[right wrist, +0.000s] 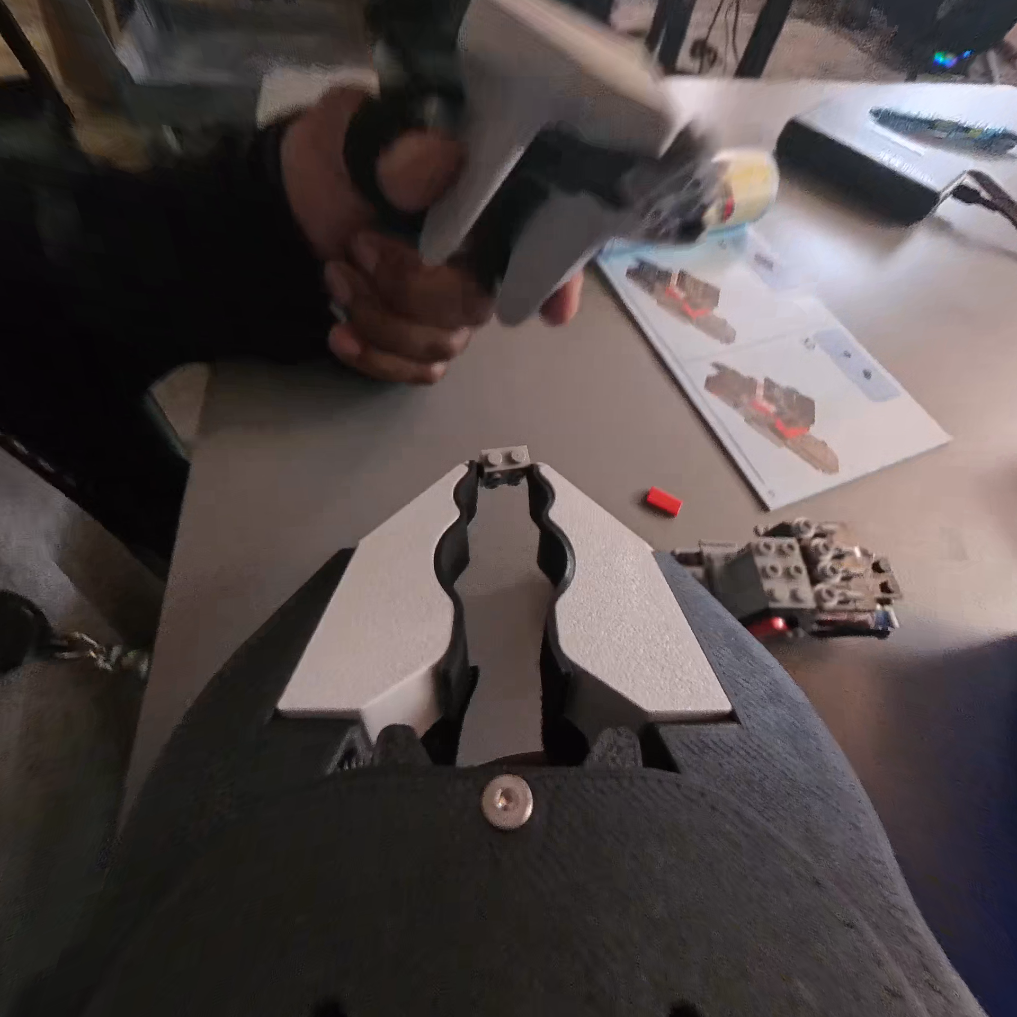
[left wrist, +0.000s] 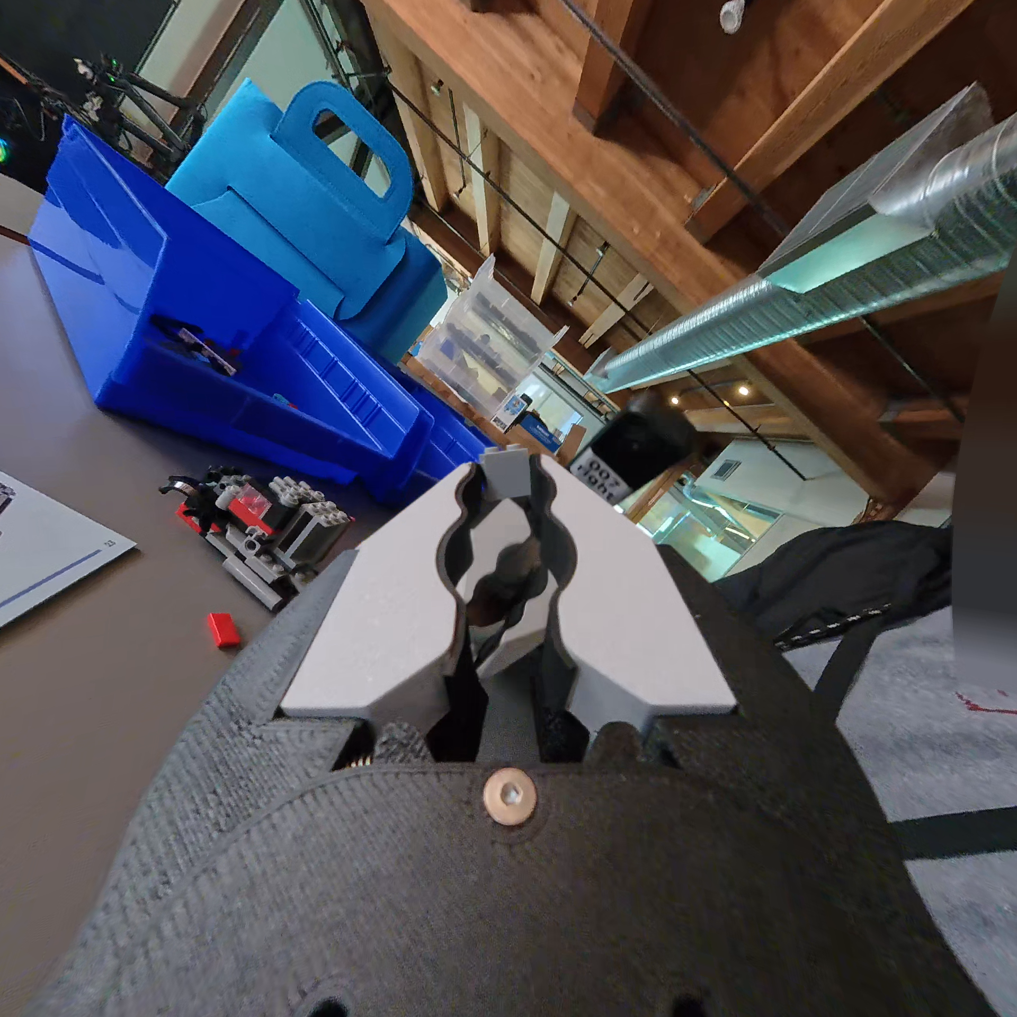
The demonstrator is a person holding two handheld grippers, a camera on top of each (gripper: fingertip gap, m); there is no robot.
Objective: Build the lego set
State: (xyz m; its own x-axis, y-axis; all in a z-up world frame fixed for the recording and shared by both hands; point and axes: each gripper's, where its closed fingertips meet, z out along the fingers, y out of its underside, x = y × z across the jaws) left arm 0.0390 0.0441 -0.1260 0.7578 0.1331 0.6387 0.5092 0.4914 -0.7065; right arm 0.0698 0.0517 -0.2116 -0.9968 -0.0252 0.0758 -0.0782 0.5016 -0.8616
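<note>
Grey matte table under exposed wood beams and silver ductwork, pretty workshop-y space, with two deep-blue plastic bins and a lighter blue felt carrier parked at the far side. Both hands are loaded right now: the left hand-held gripper is clenched on a small light-grey lego brick right at its tips, lifted off the table and pointing up toward the ceiling, and the right hand-held gripper is pinching a small grey studded lego plate at its tips too, held above the table. The half-built black, grey and red lego model sits on the table just right of the right gripper, a loose little red tile lies between it and the open white instruction booklet. My read is the two grey bits get mated together before going on the model. If that's the step, I'd square them up first so studs face the underside straight on, bring them in slow, and press along the stud axis instead of at an angle, because both grips are only on the very tips and a sideways shove will probably twist a piece out. The left gripper is blurry in the right view, so settle it before lining up. Check the booklet for orientation before committing.
</note>
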